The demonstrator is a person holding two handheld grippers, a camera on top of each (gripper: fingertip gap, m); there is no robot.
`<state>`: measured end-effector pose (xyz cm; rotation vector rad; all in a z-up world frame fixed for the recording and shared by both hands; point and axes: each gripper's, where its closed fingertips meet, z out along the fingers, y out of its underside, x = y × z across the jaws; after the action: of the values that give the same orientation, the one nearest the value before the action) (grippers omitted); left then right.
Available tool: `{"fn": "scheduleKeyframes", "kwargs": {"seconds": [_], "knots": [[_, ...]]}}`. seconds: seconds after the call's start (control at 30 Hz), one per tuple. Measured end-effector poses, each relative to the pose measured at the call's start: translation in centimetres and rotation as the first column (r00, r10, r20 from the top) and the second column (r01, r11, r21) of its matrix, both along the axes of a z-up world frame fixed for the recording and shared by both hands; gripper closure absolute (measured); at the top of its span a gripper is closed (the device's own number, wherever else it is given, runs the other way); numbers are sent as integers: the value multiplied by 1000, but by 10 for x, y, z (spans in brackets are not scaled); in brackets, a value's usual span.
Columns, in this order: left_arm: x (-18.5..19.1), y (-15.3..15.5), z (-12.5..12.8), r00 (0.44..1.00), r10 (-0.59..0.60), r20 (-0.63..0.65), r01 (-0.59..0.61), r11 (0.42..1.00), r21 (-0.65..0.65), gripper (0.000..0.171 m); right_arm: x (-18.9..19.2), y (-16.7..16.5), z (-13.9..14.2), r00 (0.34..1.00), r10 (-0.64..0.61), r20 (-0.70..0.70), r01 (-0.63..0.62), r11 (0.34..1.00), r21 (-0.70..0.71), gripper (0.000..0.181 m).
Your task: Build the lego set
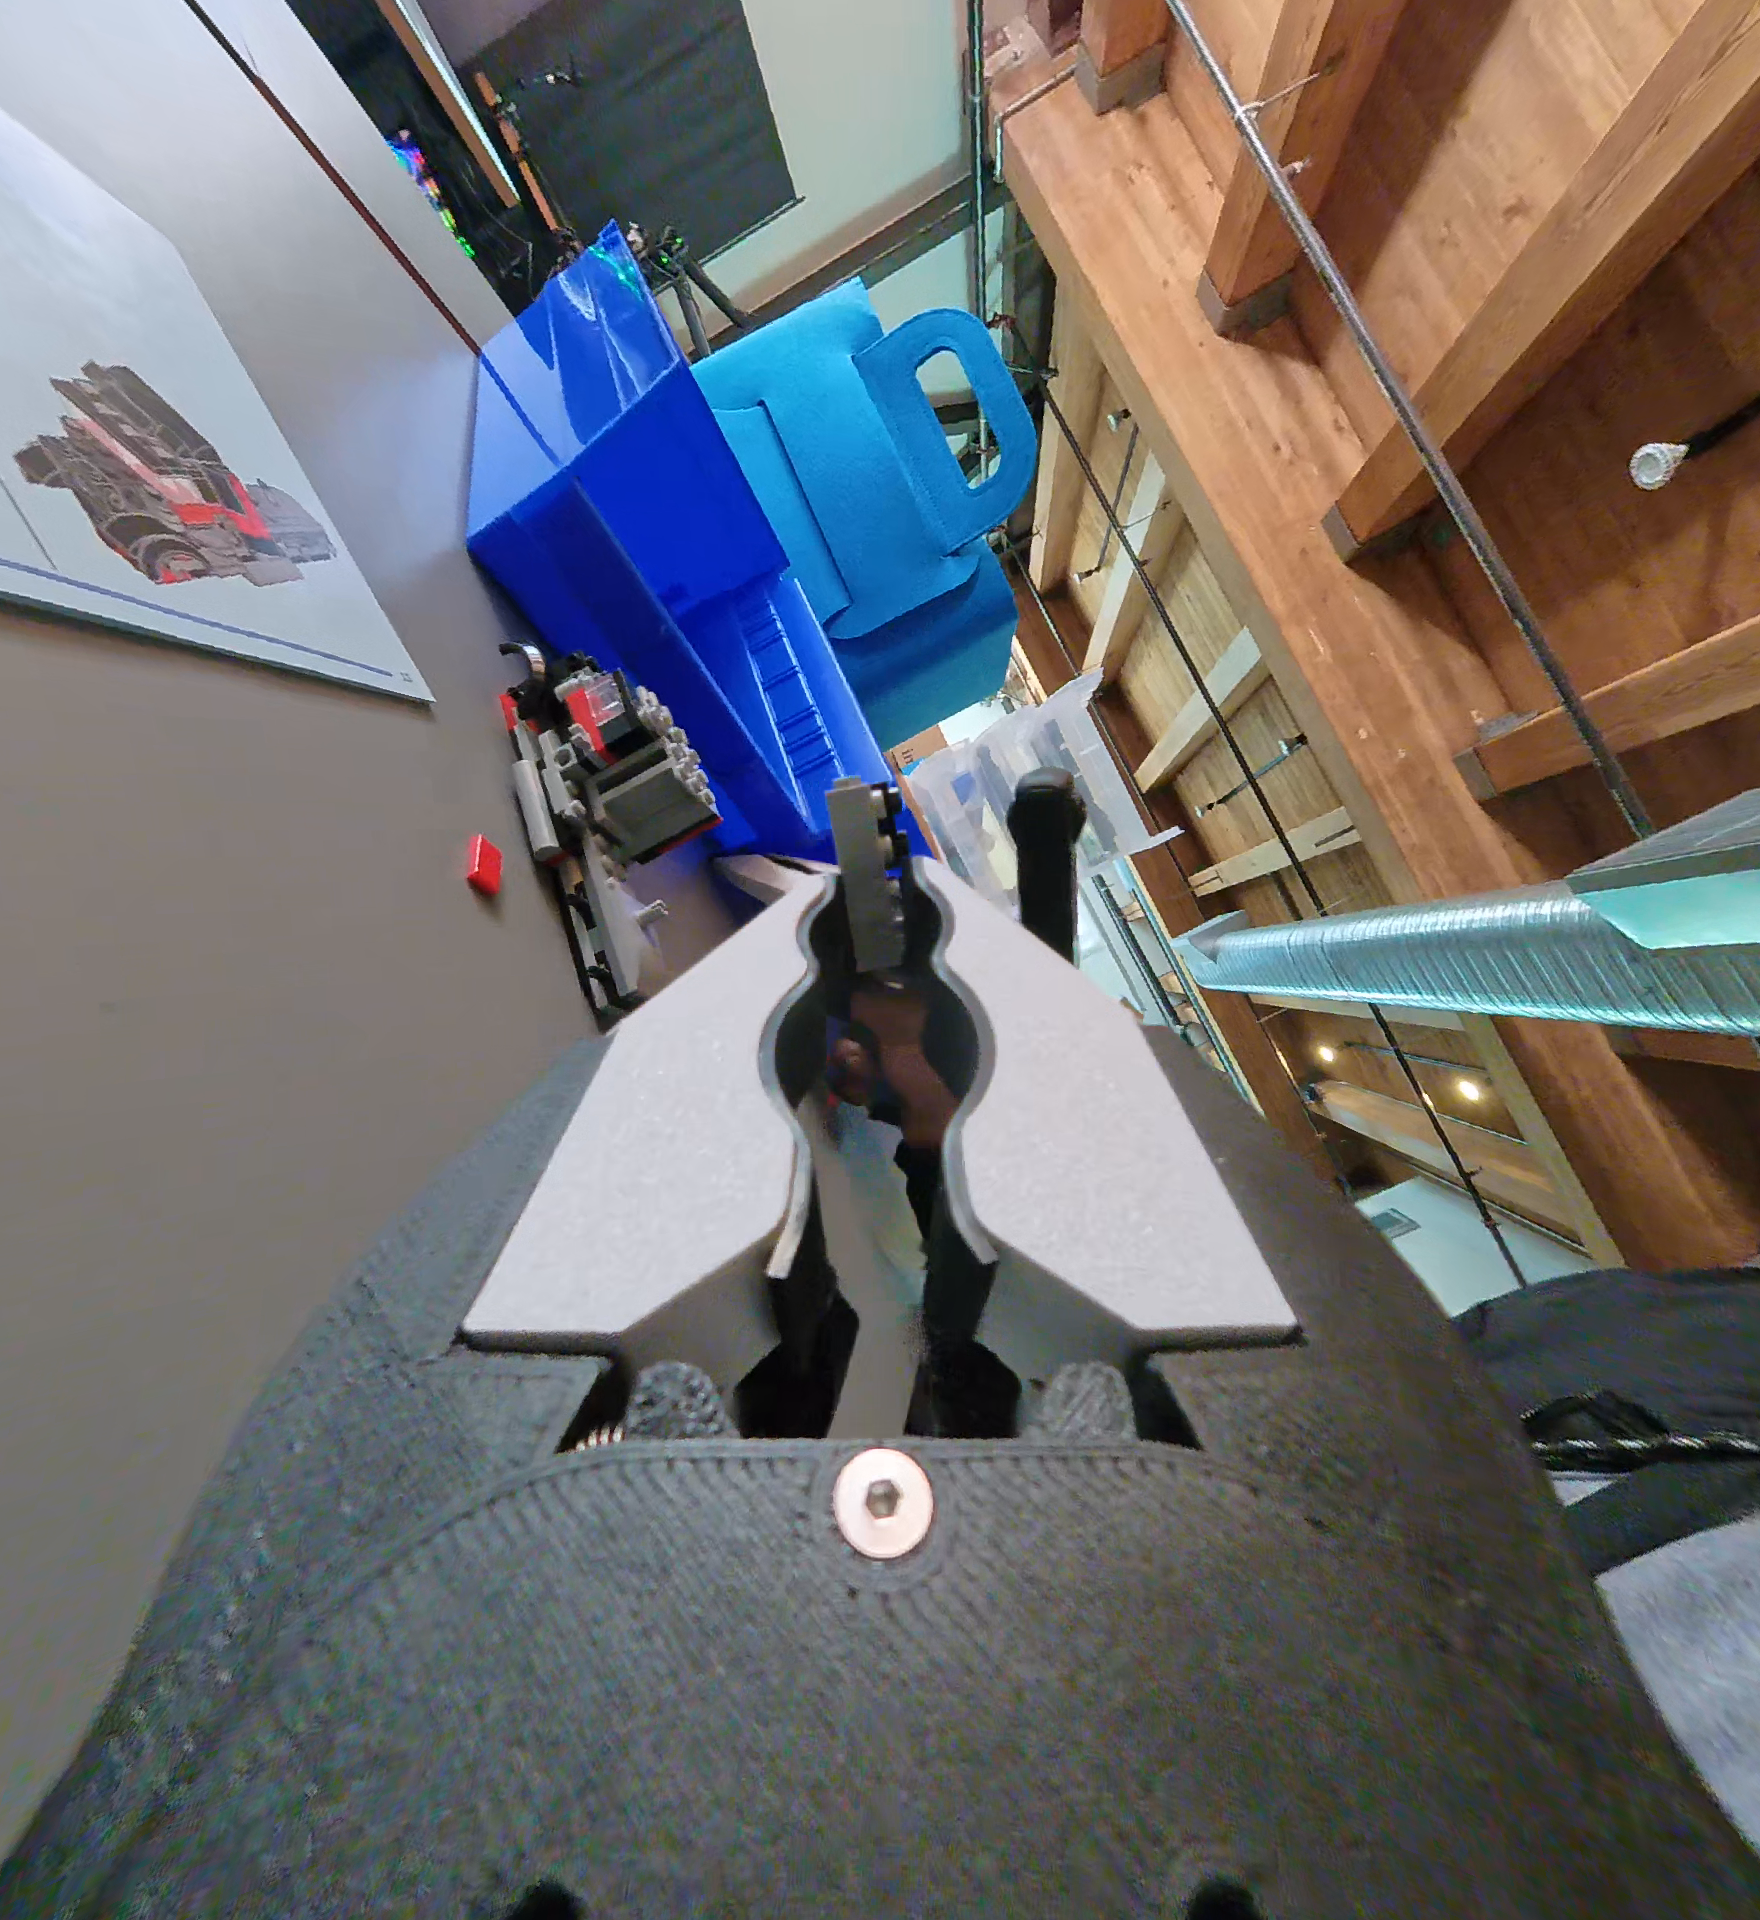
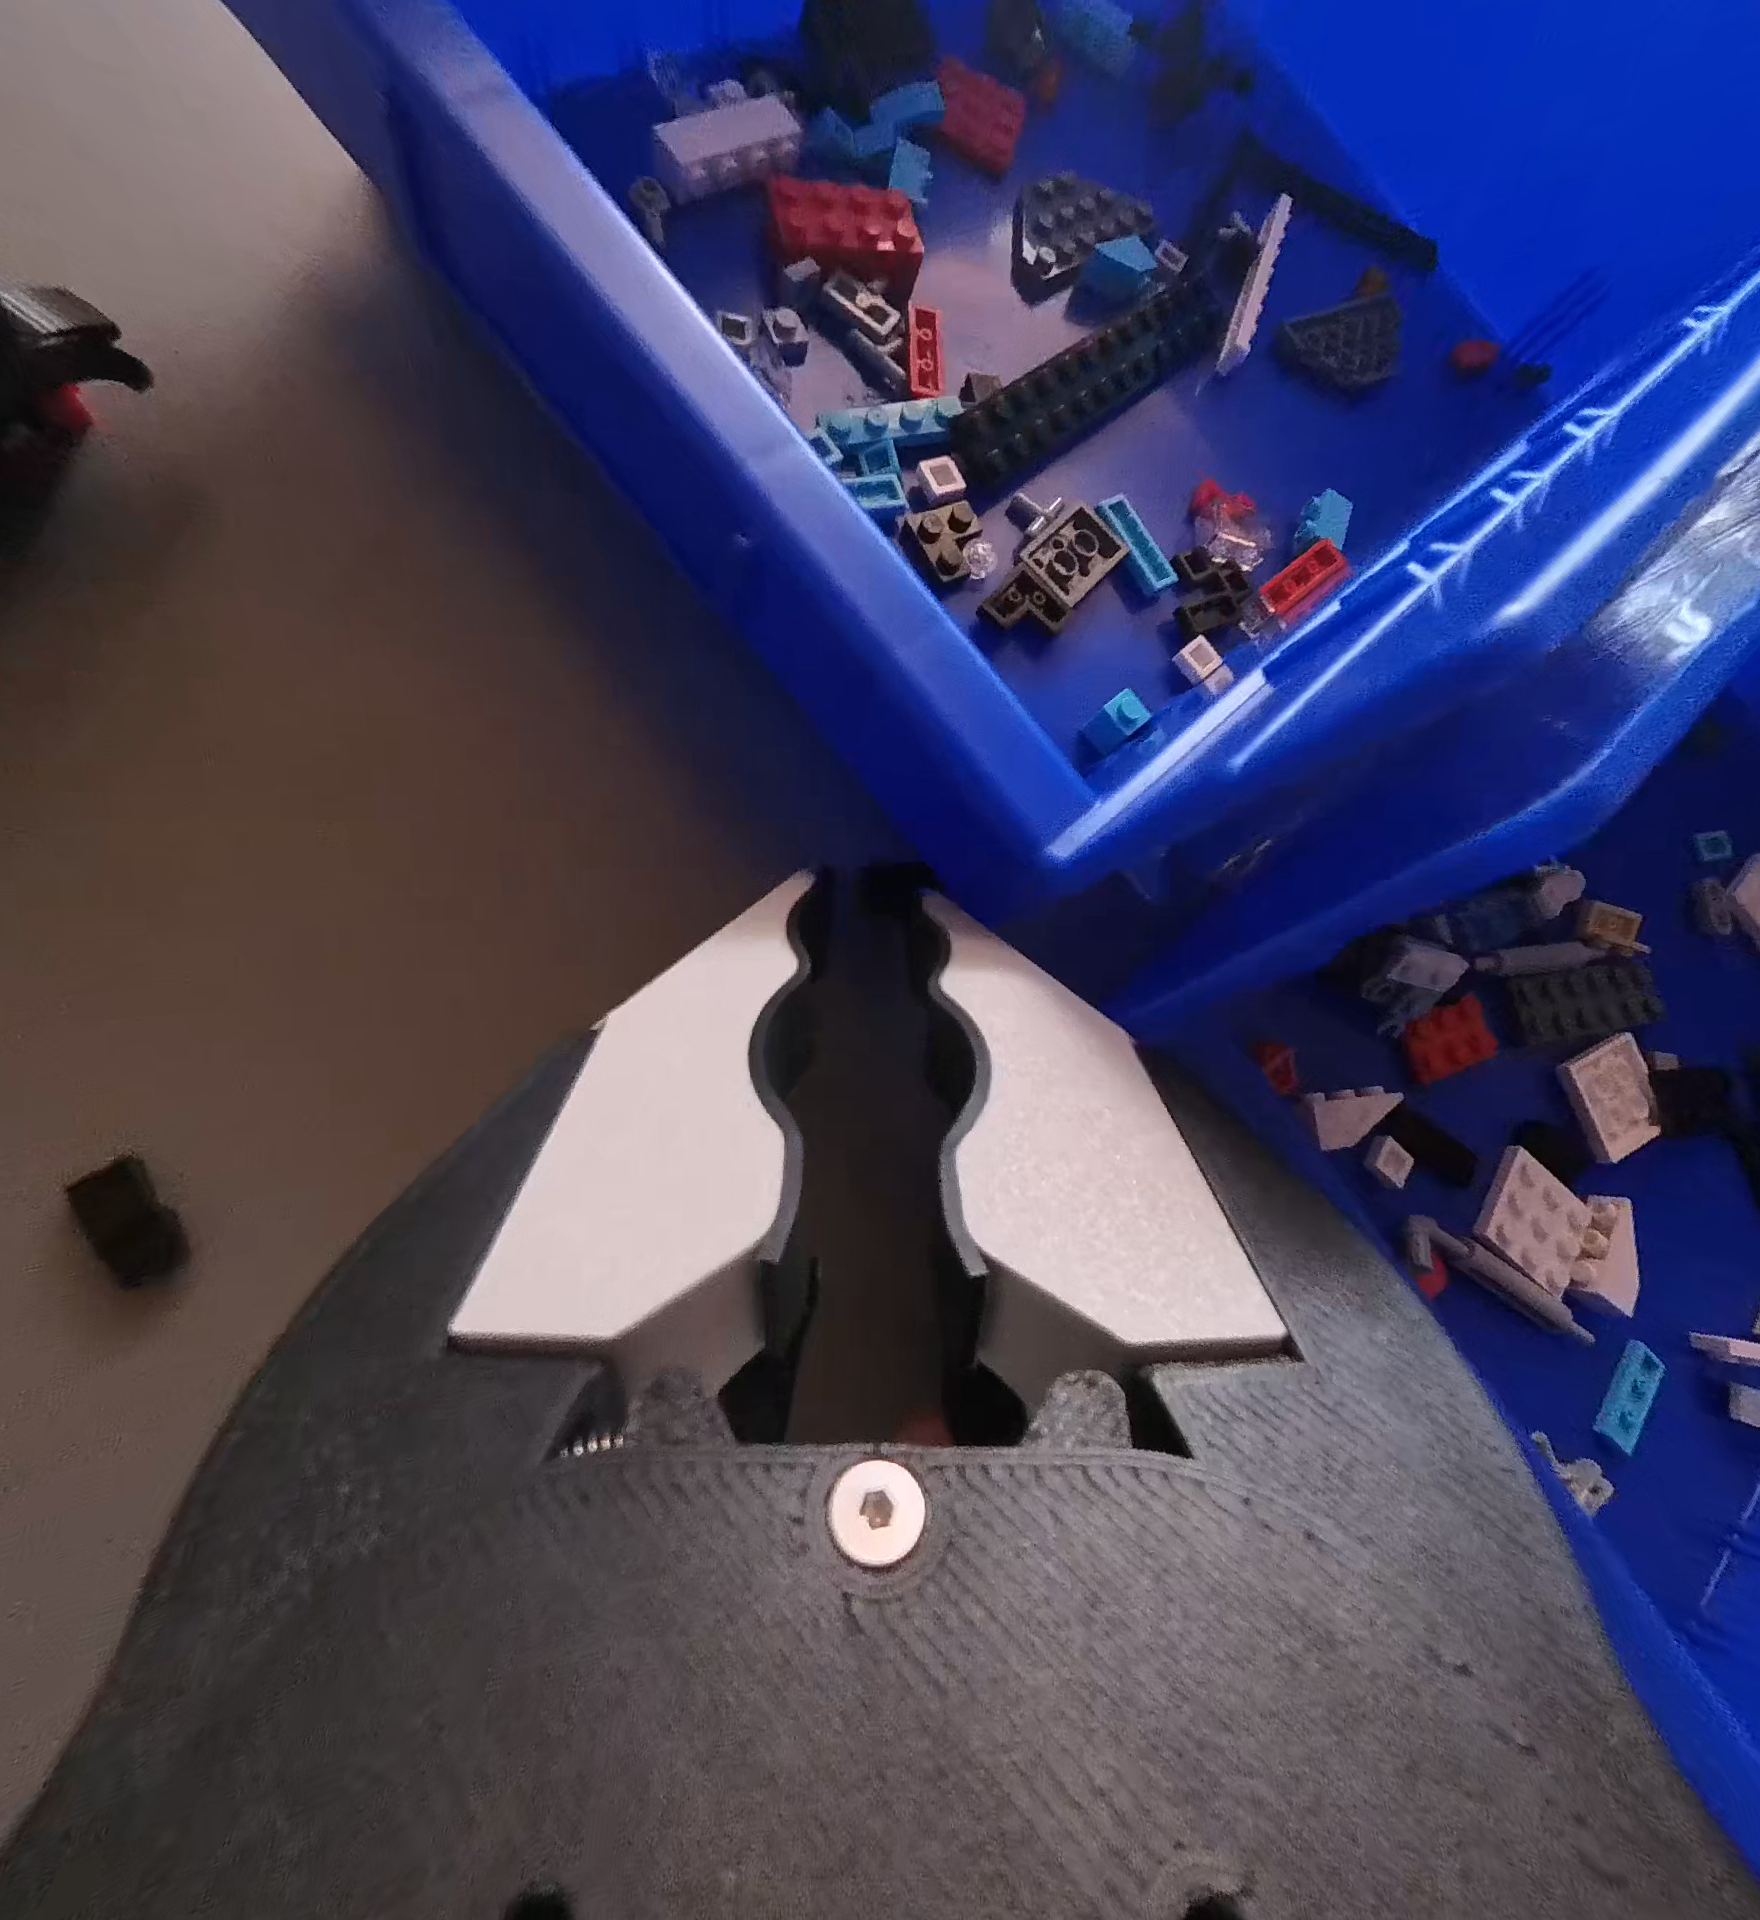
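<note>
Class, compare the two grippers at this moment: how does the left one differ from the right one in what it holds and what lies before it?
The left gripper is shut on a grey studded Lego piece; the right gripper holds nothing visible, its fingers only slightly apart. The left gripper is raised and tilted, looking across the grey table toward the partly built Lego model; the right gripper points down by the corner of a blue plastic bin of loose bricks. Both share grey fingers on black bodies.

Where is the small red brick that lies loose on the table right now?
In the left wrist view, the small red brick lies alone on the grey table, just left of the partly built model and below the instruction sheet.
</note>
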<state>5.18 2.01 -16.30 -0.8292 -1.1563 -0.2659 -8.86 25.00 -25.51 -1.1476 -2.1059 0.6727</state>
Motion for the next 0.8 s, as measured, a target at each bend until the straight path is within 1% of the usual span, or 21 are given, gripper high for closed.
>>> {"fn": "scheduleKeyframes", "kwargs": {"seconds": [0.07,0.2,0.27,0.3,0.37,0.53,0.8], "knots": [[1,-1,2,1000,-9,-6,9,1000,23,160,0,-2,-1,1000,9,20,-8,1000,-23,170],[4,-3,3,1000,-22,-8,22,999,44,160,9,-10,-1,996,62,69,-56,995,-82,166],[5,-3,4,1000,-26,-10,27,998,49,160,15,-8,0,995,61,79,-53,993,-102,160],[6,-3,4,1000,-28,-12,29,998,51,160,14,-5,3,998,40,58,-34,995,-96,156],[6,-2,4,999,-31,-14,32,998,48,160,11,-1,7,1000,12,11,-11,996,-88,156],[7,1,4,999,-40,-17,40,999,35,160,4,-1,2,999,-43,-9,43,999,-11,156],[12,6,5,998,-60,-21,61,997,57,160,-6,-3,1,997,-77,-11,77,997,14,161]]}}
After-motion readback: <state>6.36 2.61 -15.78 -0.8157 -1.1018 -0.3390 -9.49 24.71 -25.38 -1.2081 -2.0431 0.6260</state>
